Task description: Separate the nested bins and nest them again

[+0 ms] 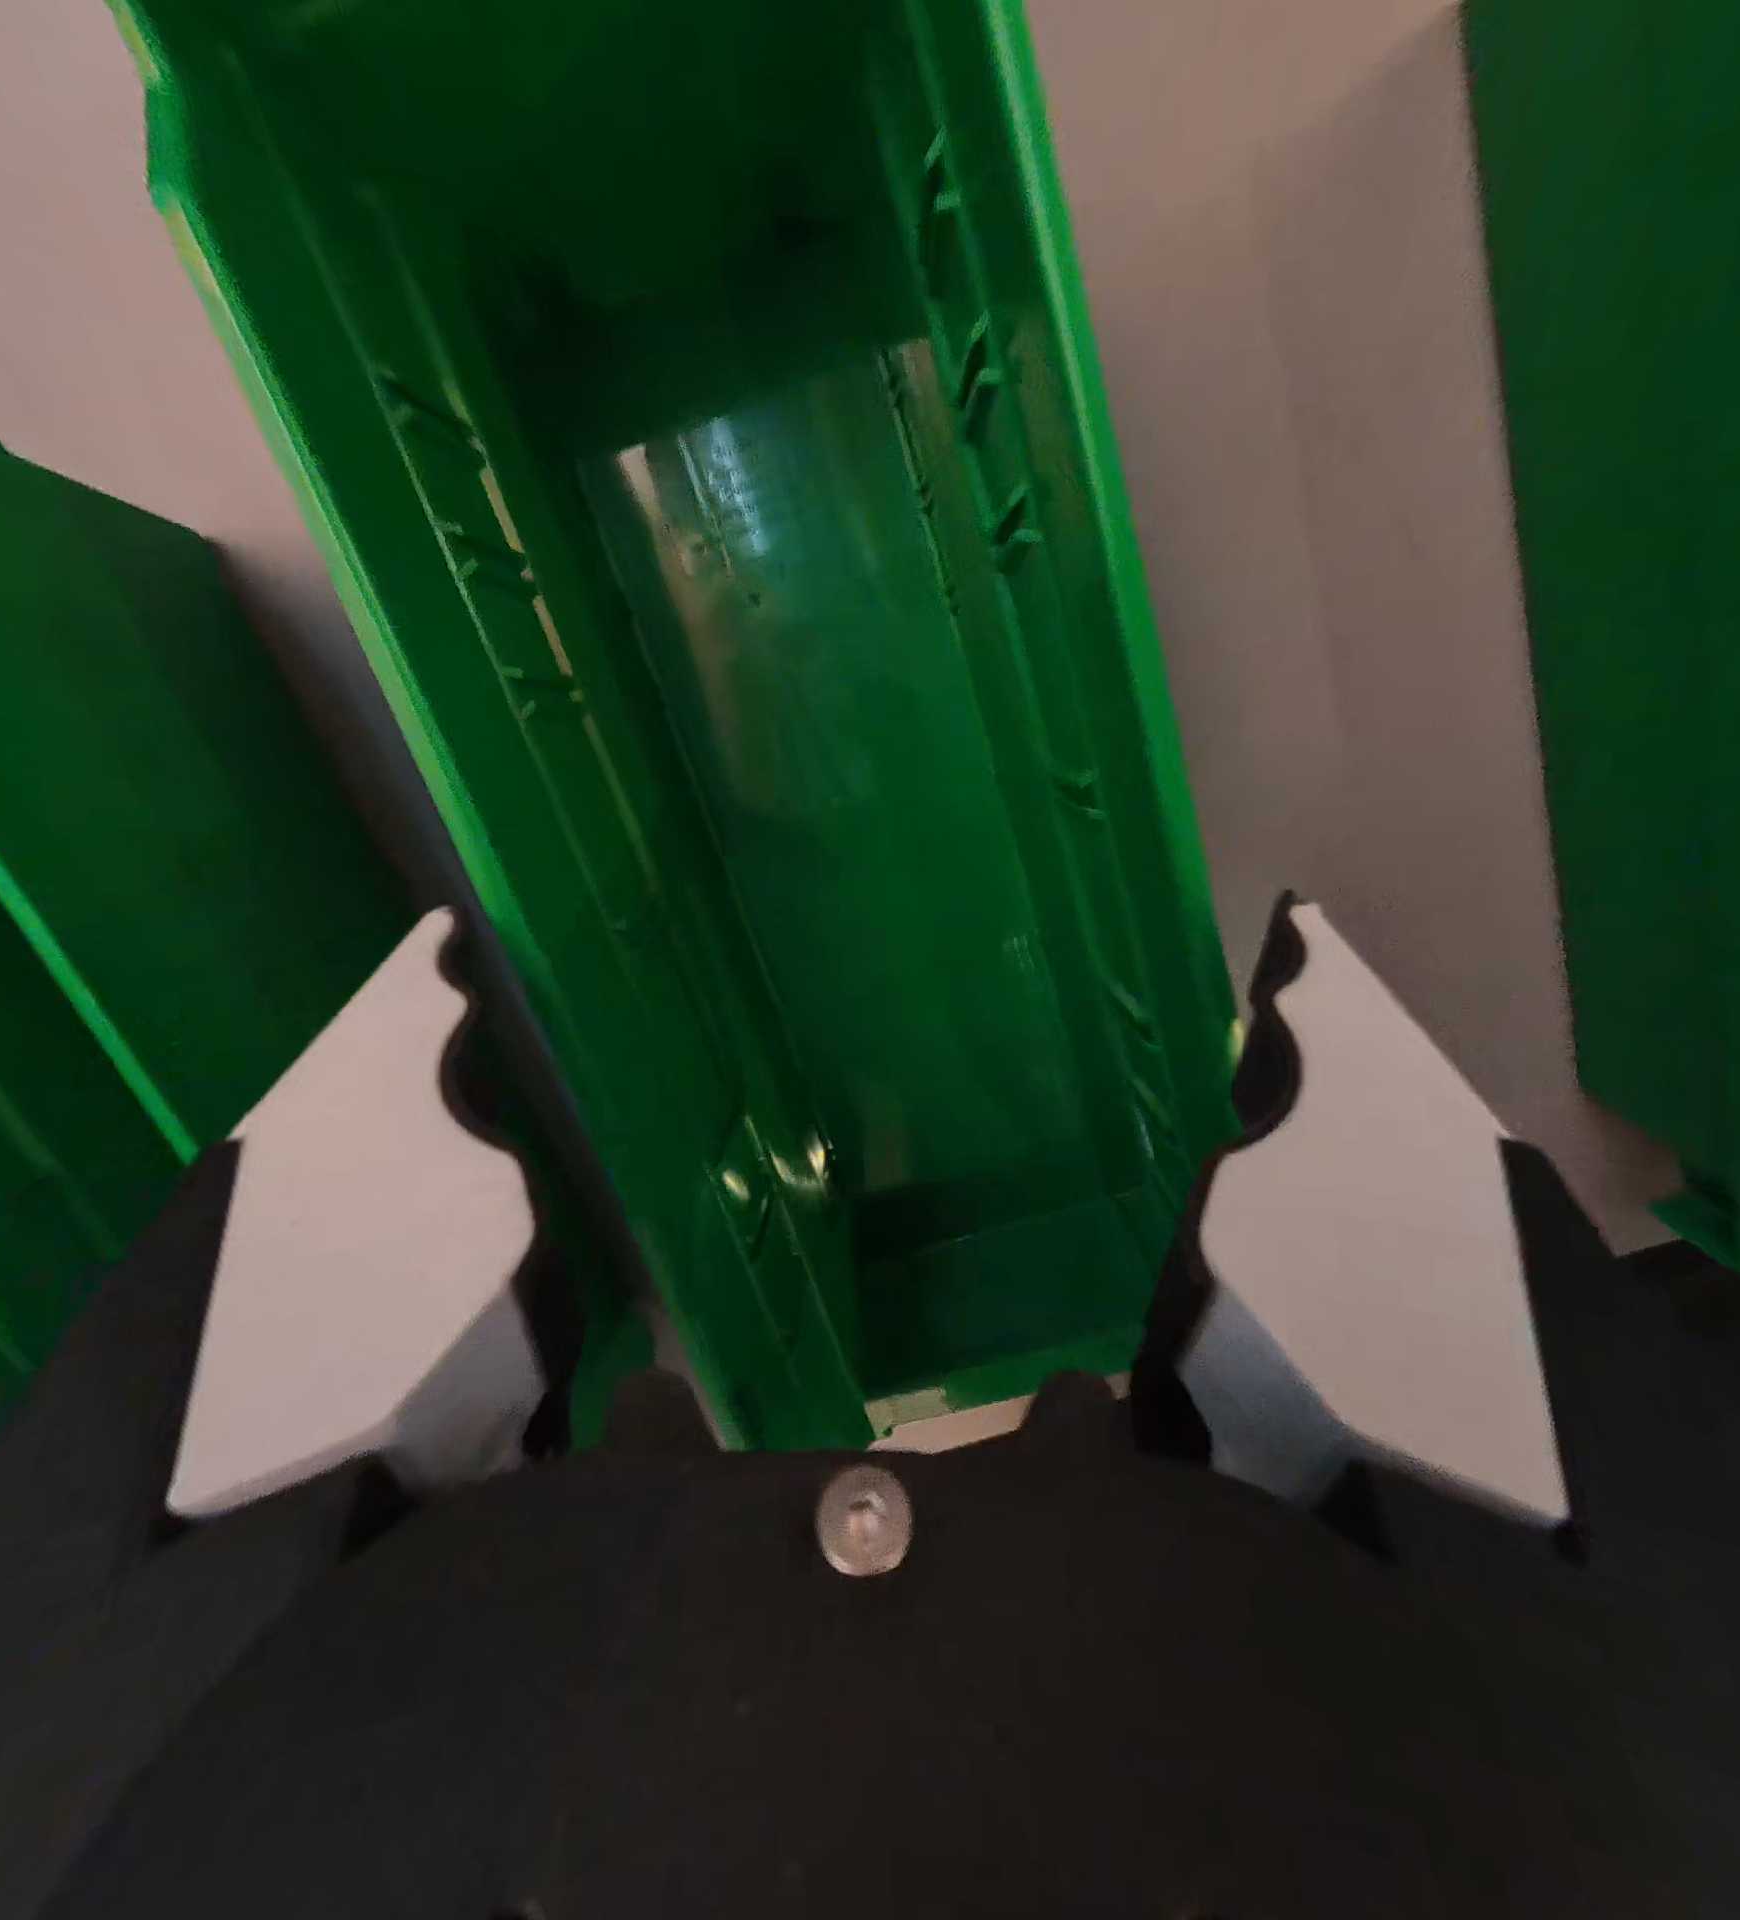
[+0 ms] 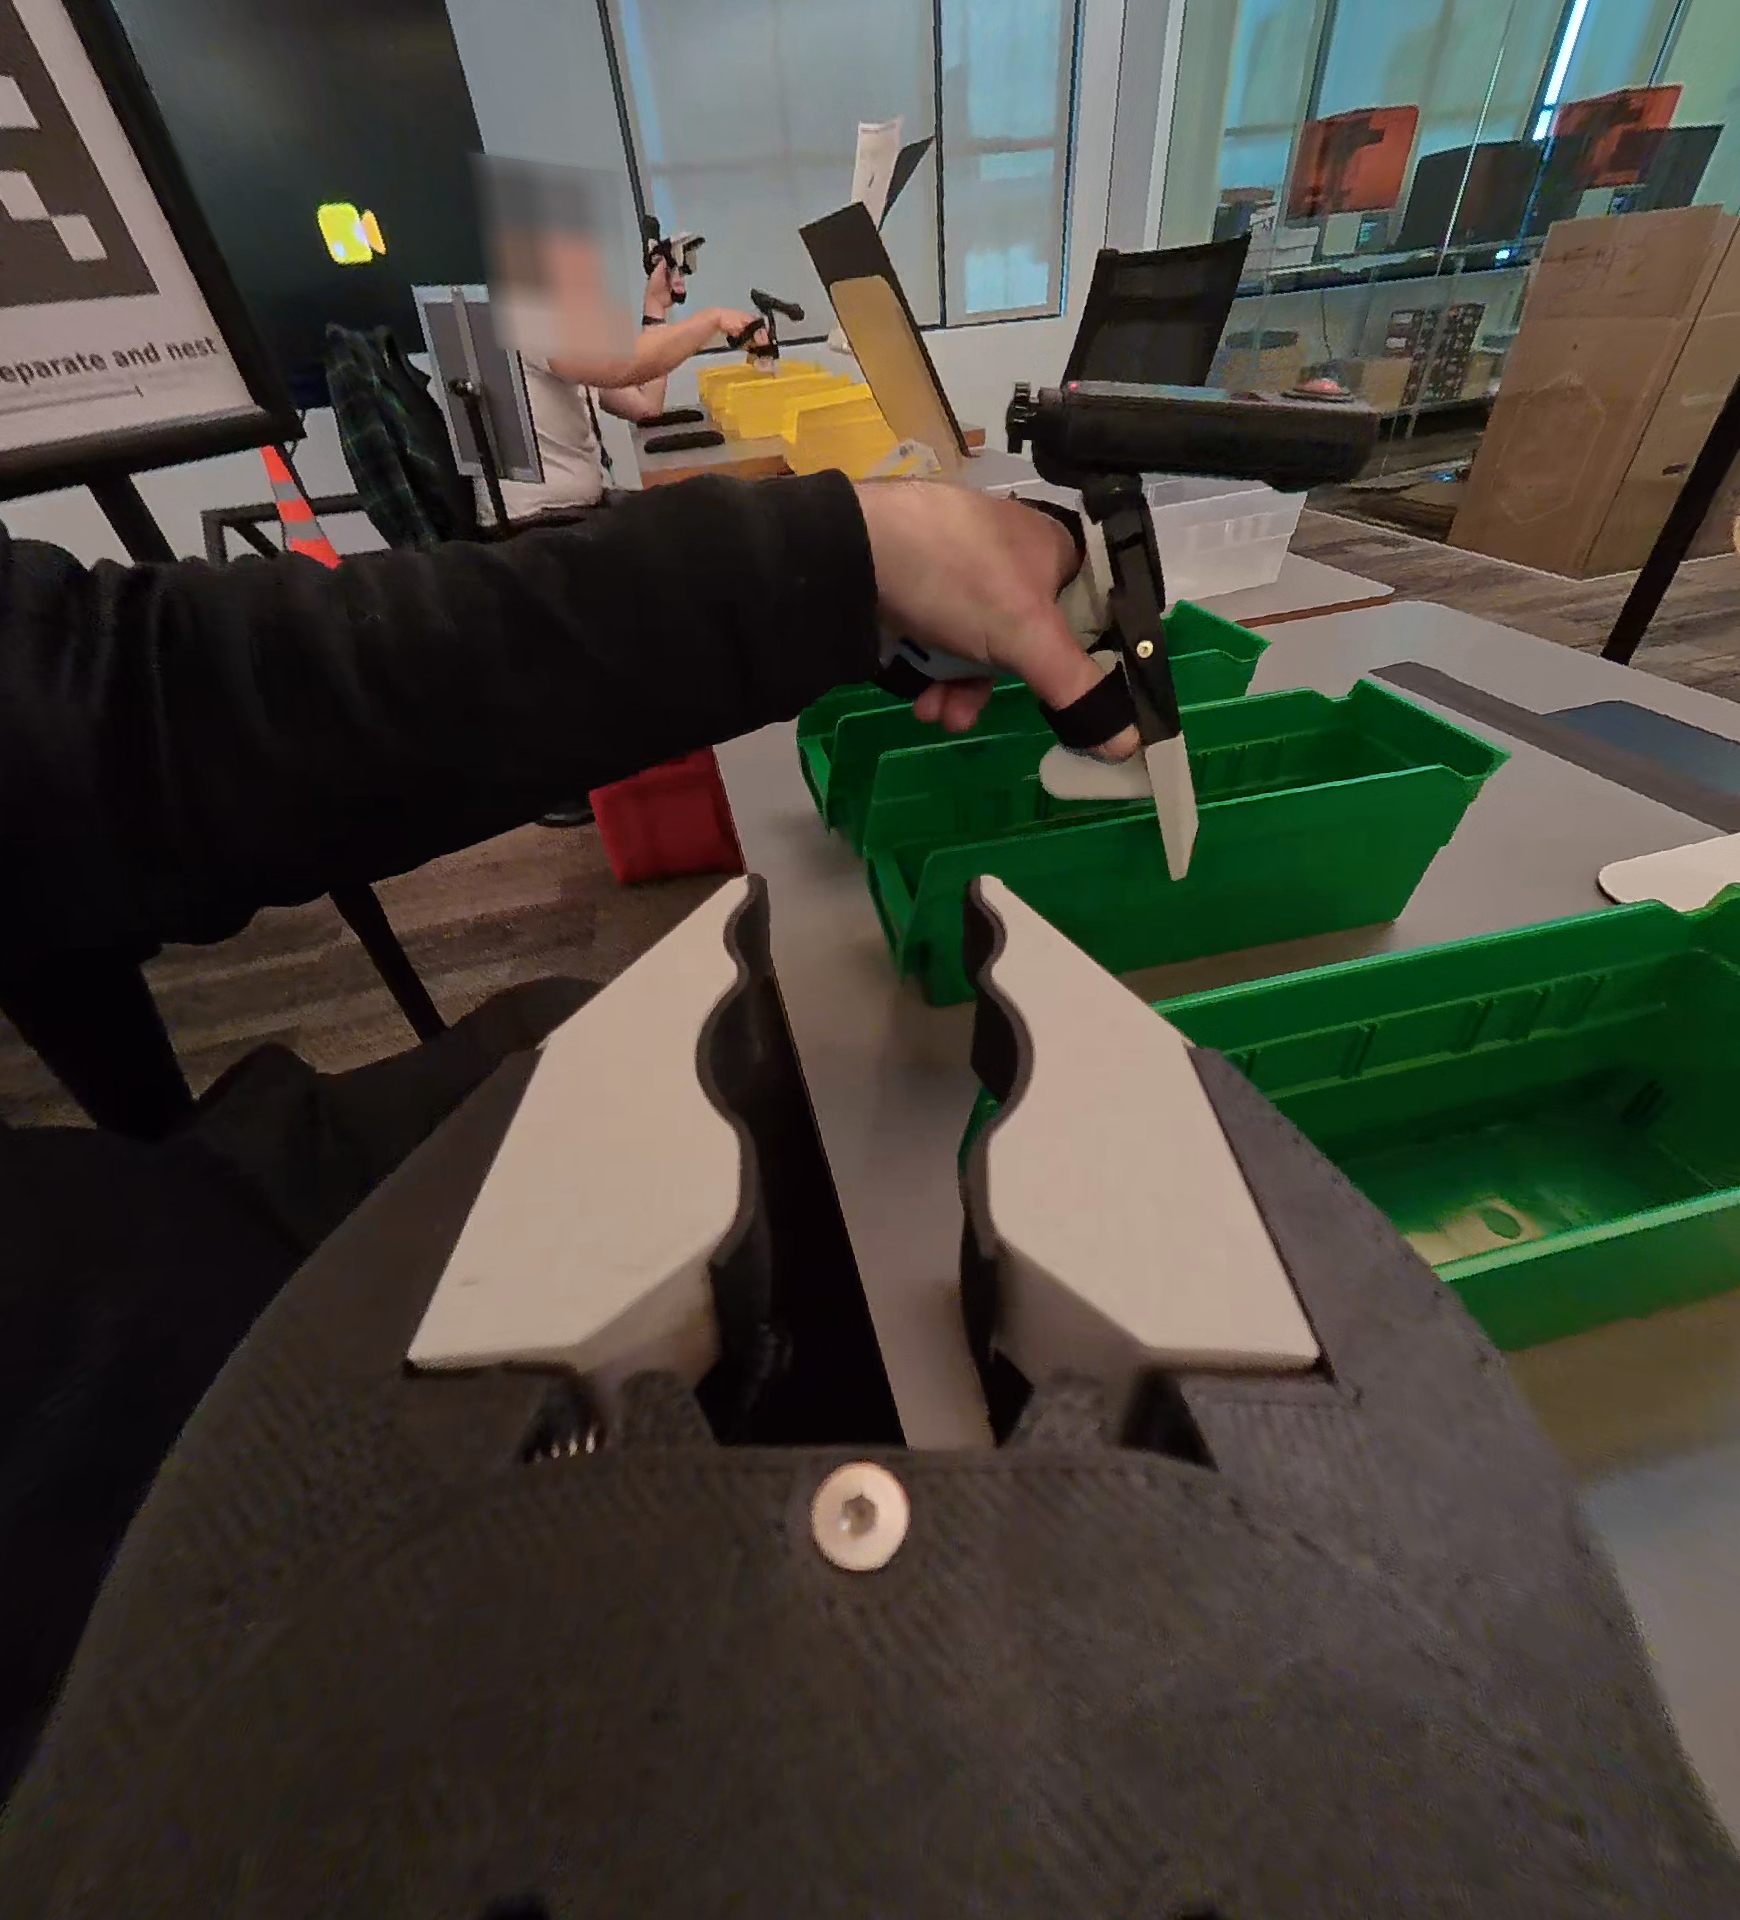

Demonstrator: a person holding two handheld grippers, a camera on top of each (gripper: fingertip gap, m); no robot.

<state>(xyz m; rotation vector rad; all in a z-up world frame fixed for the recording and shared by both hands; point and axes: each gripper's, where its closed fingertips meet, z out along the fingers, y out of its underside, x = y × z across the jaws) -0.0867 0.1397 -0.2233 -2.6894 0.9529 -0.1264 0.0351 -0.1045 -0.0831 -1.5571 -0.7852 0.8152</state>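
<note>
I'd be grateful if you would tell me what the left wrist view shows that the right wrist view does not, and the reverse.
Only the left wrist view shows the left gripper straddling the narrow green bin, a finger outside each long wall, and the bin's glossy floor. Only the right wrist view shows the right gripper, open and empty above the table, the wide green bin and the hand. Both show green bins on the grey table.

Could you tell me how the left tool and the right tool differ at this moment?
The left tool points down with its fingers straddling the middle green bin; the right tool holds nothing and points over the table edge. The left tool's fingers stand wider apart than the right tool's. Both have grey, wavy-edged fingers on black bodies.
</note>
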